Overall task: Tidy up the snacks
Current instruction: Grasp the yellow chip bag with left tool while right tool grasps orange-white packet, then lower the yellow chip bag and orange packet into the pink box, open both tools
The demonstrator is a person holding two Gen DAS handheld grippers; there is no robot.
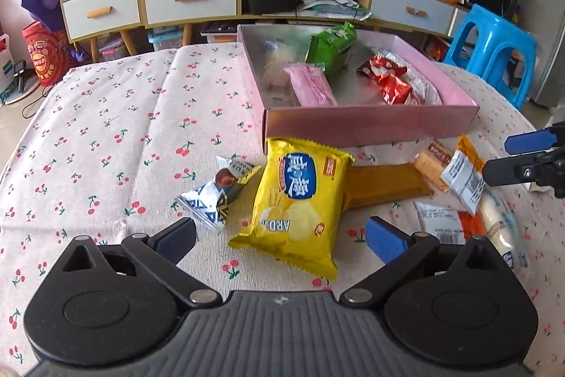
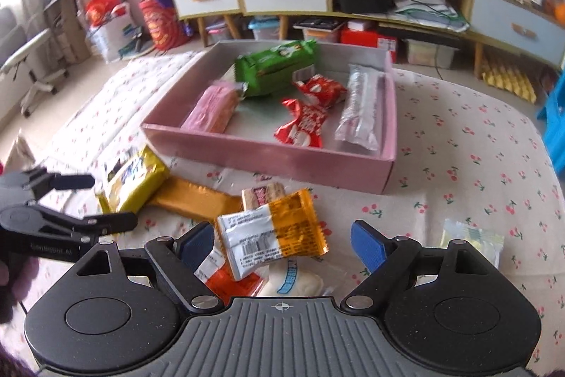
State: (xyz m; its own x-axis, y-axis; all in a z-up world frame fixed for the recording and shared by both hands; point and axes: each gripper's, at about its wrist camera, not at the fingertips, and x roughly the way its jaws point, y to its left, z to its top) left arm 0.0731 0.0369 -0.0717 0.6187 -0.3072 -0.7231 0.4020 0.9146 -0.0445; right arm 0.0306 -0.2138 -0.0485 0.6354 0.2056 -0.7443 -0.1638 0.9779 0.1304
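Left gripper (image 1: 280,237): I've got its jaws wide apart, hovering over the yellow chip bag (image 1: 300,200); the bag lies between the blue pads, and neither pad presses on it.
Right gripper (image 2: 282,244): jaws spread wide here too, nothing clamped; the orange-and-white packet (image 2: 272,235) sits between them, untouched as far as I can see.
Pink box (image 2: 268,161): open-topped, sitting on the cherry-print cloth (image 1: 106,129) beyond the loose pile.
Inside the box: a green packet (image 2: 275,68) leaning at the far side, a pink wrapped bar (image 2: 212,110) on the left, two red wrappers (image 2: 307,112) in the middle, a clear long packet (image 2: 360,106) on the right.
Loose snacks: the yellow chip bag lies just in front of the box; a brown flat bar (image 1: 385,186) is tucked under its right edge.
Small candy (image 1: 215,193): a white and dark wrapper, just left of the chip bag.
Pile by the right gripper: a biscuit packet (image 2: 263,195) is just behind the orange-and-white packet, with a white bun in clear wrap (image 2: 295,283) and a red-orange packet (image 2: 233,283) below it.
Far right: a pale yellow-green sachet (image 2: 473,241) lies alone on the cloth.
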